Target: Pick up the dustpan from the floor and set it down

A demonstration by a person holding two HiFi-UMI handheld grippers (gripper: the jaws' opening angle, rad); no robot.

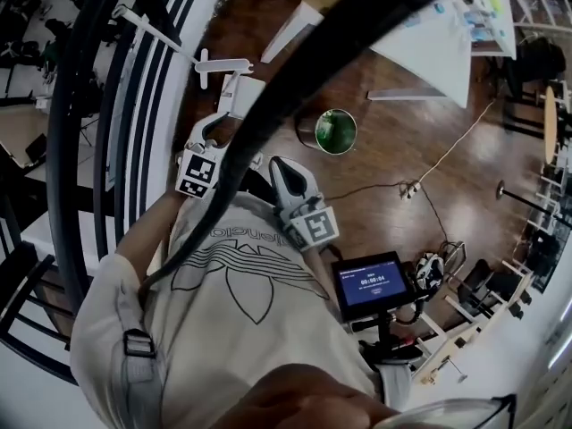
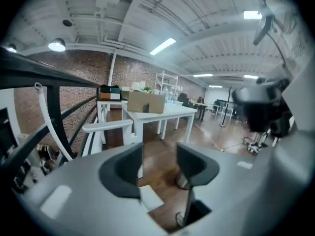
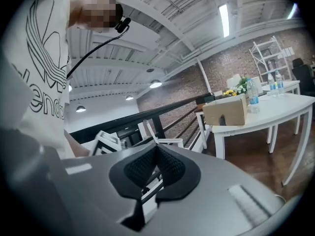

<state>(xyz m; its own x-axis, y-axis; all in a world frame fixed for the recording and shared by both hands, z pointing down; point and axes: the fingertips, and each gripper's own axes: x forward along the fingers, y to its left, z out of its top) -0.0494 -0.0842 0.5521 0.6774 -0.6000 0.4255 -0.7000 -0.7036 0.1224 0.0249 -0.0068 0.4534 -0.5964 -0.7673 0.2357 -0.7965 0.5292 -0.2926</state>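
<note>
A white dustpan (image 1: 239,92) with a long handle ending in a crossbar (image 1: 223,64) stands on the wooden floor by the railing. In the left gripper view its crossbar (image 2: 107,127) is ahead on the left and its flat pan (image 2: 150,196) shows low between the jaws. My left gripper (image 1: 217,119) is just short of the dustpan, open, jaws (image 2: 160,161) apart with nothing pressed between them. My right gripper (image 1: 276,163) hangs to the right of it, close to the person's white shirt. Its ribbed pads (image 3: 157,154) meet at the tips and hold nothing.
A black railing (image 1: 98,105) runs along the left. A green-lined bin (image 1: 336,132) stands right of the dustpan. White tables (image 1: 429,43) with a cardboard box (image 2: 146,102) lie beyond. A cable and power strip (image 1: 409,188) cross the floor, and a screen on a stand (image 1: 371,284) sits near right.
</note>
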